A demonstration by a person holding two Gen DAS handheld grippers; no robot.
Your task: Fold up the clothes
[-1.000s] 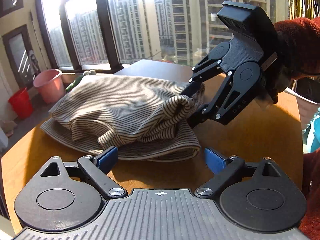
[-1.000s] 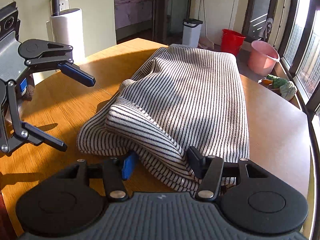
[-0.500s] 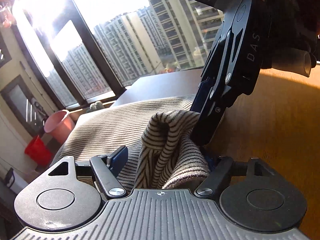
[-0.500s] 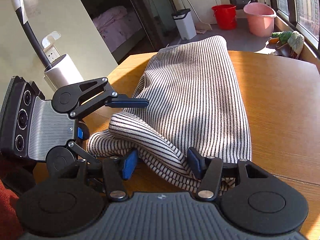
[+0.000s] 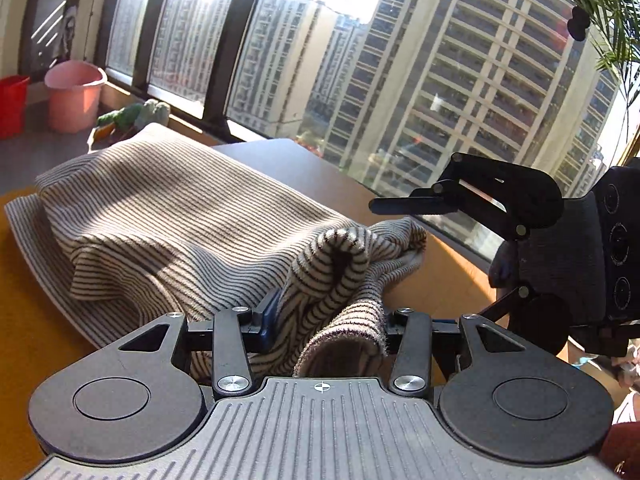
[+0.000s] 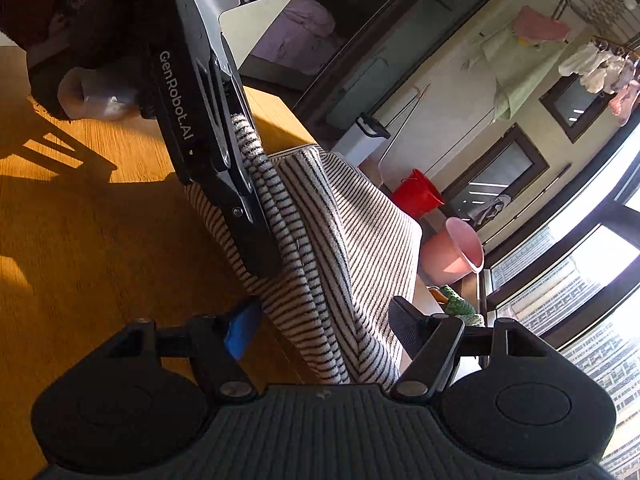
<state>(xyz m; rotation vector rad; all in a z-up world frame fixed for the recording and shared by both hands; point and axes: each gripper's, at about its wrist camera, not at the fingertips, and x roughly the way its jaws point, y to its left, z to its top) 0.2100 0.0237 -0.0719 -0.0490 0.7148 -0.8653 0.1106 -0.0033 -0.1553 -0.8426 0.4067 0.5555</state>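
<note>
- Striped garment (image 5: pixel 168 220) is laid on the wooden table (image 5: pixel 24 340), spreading away from both tongs, with its near end bunched up where they meet it.
- A rolled fold of that end is seen between the fingers of the left gripper (image 5: pixel 328 320); the jaws are closing, and the cloth is already pressed against the blue pad (image 5: pixel 267 316), so a pinch appears to be made for lifting.
- A second edge of the cloth runs between the fingers of the right gripper (image 6: pixel 320 320), whose jaws are opening slightly; gaps are visible on both sides, so no firm hold can be claimed.
- The right tool is seen rolled, judged a repositioning of its grasp.
- Both tongs are kept close together at one end, probably so that end can be carried over the rest as a fold.
</note>
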